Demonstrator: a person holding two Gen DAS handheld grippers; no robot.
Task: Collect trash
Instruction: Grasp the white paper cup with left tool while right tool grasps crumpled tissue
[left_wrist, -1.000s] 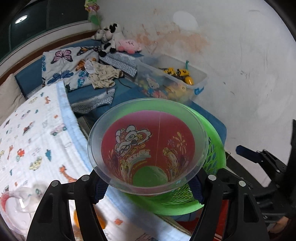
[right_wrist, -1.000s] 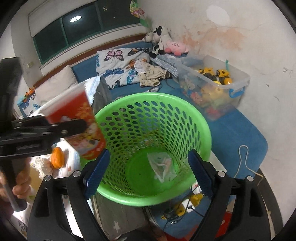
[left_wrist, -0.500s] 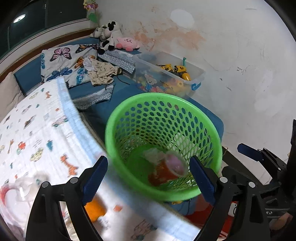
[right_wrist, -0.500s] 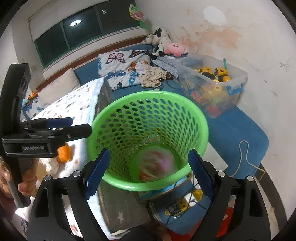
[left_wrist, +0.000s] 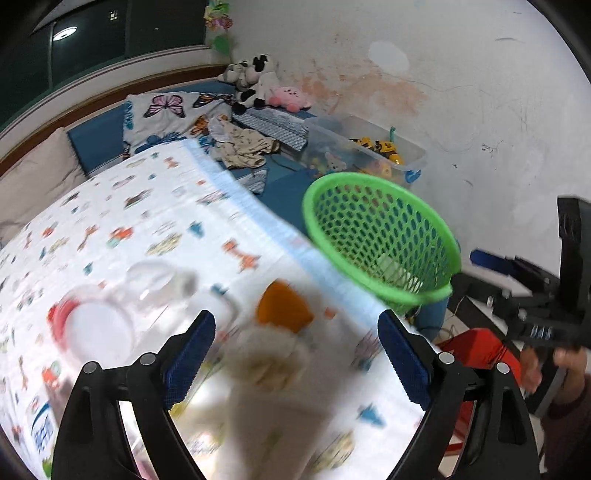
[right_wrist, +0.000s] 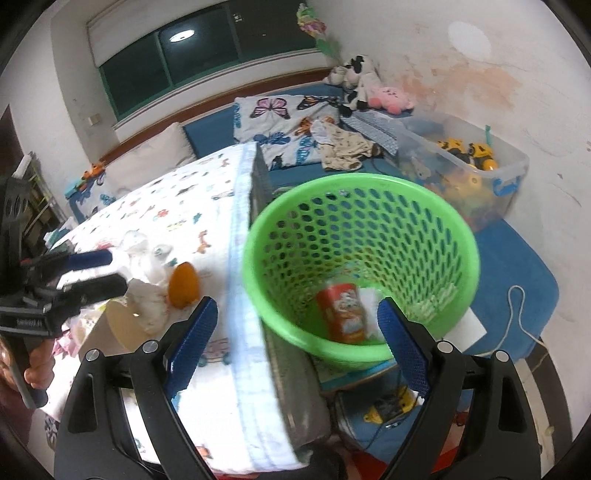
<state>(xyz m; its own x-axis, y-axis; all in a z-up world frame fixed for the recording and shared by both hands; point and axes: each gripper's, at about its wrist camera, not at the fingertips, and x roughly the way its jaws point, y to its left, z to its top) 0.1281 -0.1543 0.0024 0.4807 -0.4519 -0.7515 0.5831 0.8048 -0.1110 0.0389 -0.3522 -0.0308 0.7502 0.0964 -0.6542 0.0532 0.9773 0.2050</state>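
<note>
So the red cup (right_wrist: 341, 314) with the cartoon print is lying at the bottom of the green basket (right_wrist: 458, 236), next to something pale and crumpled that I can't really make out. The basket sits just off the table's (right_wrist: 280, 376) right edge, close against it, on the blue mat side of the room.

The left gripper (left_wrist: 295, 352) is wide open with nothing between its blue pads, and it hangs over the table's near part, right above a blurry wad of white tissue (left_wrist: 273, 354) and an orange peel (left_wrist: 284, 306). Both sit on the cartoon-print cloth (left_wrist: 155, 221) near the right edge of the table. Further toward the left edge there's a clear plastic jug (left_wrist: 99, 325) with a red bit on it, lying on the cloth, pretty smeared in the left wrist view.

The right gripper (right_wrist: 297, 332) is also spread wide and holding nothing; it's positioned over the gap where the table edge meets the basket rim, one finger over the cloth and the other in front of the basket's inside.

Behind the basket, against the wall, is a clear bin of toys (right_wrist: 476, 166), with stuffed animals (right_wrist: 364, 86) further back in the corner.
</note>
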